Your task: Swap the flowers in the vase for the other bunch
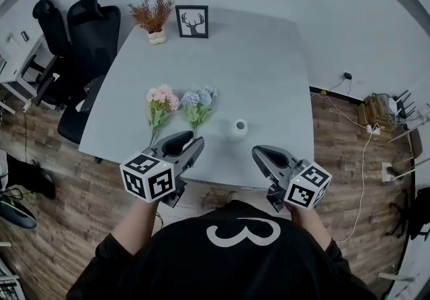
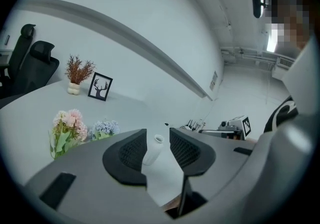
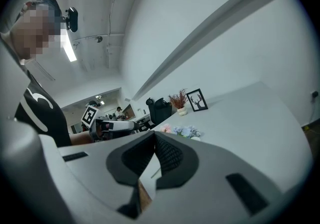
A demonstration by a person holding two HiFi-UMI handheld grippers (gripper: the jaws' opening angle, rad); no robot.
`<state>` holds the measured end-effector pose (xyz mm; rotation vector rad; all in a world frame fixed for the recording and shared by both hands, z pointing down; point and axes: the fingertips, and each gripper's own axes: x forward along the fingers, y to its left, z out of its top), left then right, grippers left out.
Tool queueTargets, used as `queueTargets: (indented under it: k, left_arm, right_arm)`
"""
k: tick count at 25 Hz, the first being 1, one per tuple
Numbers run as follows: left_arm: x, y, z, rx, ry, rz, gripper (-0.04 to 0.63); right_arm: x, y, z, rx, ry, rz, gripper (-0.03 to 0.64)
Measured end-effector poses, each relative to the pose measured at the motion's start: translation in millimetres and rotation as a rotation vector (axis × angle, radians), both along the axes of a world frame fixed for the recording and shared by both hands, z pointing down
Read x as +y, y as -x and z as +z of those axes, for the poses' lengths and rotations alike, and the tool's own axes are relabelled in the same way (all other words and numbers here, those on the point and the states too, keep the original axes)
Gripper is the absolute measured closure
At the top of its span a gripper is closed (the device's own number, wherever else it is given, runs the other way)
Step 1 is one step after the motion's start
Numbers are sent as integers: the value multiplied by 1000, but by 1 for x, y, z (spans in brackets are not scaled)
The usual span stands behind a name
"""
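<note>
Left tongs (image 1: 190,139) stand slightly spread and empty; right tongs (image 1: 259,153) are pressed together, holding nothing.

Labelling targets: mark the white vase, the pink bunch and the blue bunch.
white vase (image 1: 240,127): head view, on its upper body.
pink bunch (image 1: 163,97): head view, on the blossoms.
blue bunch (image 1: 199,98): head view, on the blossoms.

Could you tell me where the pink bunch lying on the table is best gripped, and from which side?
Grip the pink bunch by its thin green stems, below the leaves. It lies flat on the table, blossoms away, stems toward the near edge, so a low approach from that edge with the left gripper probably suits.
</note>
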<state>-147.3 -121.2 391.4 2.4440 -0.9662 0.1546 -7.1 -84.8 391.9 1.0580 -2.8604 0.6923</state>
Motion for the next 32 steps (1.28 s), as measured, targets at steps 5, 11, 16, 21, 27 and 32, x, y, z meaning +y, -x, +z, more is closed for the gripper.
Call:
queueTargets:
  k: [5,11,16,21,27,32]
  left_arm:
    - [-36,3,7,-29,22,-77,359]
    - [-82,2,28,-107,62,-158,278]
    - [-103,-3,57,-214,124,-190,239]
    - [-128,2,83,-287,162,-267,233]
    - [-153,8,116,-384,234,-297,233]
    - [-168,9,145,-387,310,-312,233]
  right_arm:
    - [-17,-16,5,0,22,17,607]
    - [-37,-47,14,3,59,46,607]
    - [-52,-66,16,-3,77,58,607]
    - [-64,-81,17,2,79,60,607]
    - [-73,-91,22,2,92,45,607]
    - [-76,-99,24,-18,102,36,607]
